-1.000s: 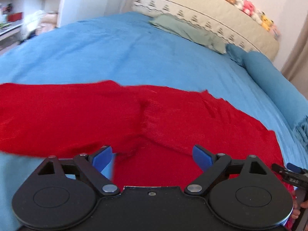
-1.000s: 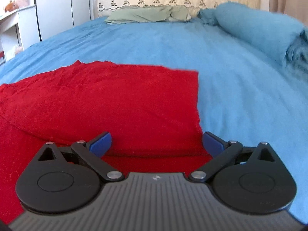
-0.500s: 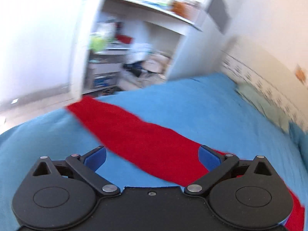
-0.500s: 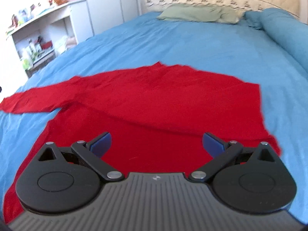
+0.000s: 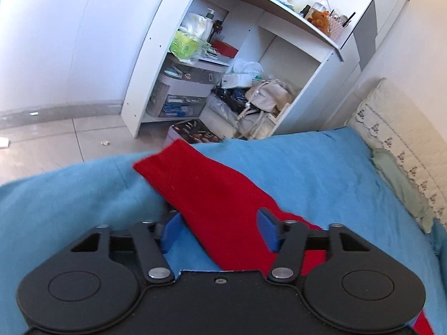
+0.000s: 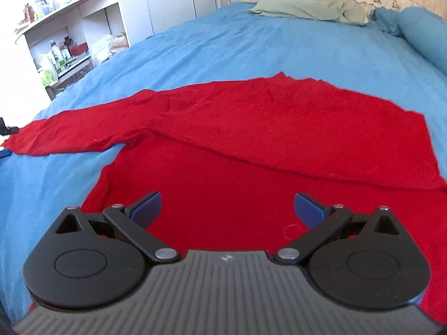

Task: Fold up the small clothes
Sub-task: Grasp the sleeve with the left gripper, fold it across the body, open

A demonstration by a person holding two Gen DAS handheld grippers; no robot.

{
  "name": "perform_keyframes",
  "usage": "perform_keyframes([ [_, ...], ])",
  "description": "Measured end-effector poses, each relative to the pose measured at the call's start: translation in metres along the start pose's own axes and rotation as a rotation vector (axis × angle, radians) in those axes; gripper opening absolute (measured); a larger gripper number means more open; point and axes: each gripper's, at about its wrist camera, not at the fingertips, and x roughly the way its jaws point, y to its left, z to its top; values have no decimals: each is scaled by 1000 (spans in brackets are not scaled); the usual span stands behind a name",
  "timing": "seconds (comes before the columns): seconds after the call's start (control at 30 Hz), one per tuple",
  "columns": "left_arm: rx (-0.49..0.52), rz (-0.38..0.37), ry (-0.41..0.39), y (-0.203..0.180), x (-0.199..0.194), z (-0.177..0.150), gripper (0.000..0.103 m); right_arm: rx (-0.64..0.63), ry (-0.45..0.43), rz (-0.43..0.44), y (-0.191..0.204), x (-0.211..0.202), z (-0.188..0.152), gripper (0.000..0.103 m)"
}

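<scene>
Swinging away from the sweater's body over the last second, the left gripper [image 5: 220, 230] is now lining up on the outstretched sleeve [image 5: 206, 184] in the lower centre of its frame, jaws closing around the cloth though not visibly pinching it yet, probably to carry that sleeve inward. Hovering released, wide apart, the right gripper [image 6: 226, 208] is waiting above the red sweater [image 6: 279, 145], which is lying mid-frame on the blue bedspread [image 6: 223, 42], its far side already folded over.
</scene>
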Motion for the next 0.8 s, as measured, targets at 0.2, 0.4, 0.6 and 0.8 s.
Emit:
perform_keyframes([
  [0.2, 20, 57, -5, 7, 11, 4, 4, 43, 4, 1, -5, 4, 2, 103],
  [0.4, 112, 32, -7, -17, 0, 11, 3, 95, -10, 2, -15, 2, 3, 103],
  [0.6, 261, -154, -74, -120, -35, 18, 3, 184, -43, 6, -46, -14, 2, 103],
  [0.8, 455, -478, -82, -292, -81, -33, 3, 232, -106, -41, -96, -46, 5, 103],
])
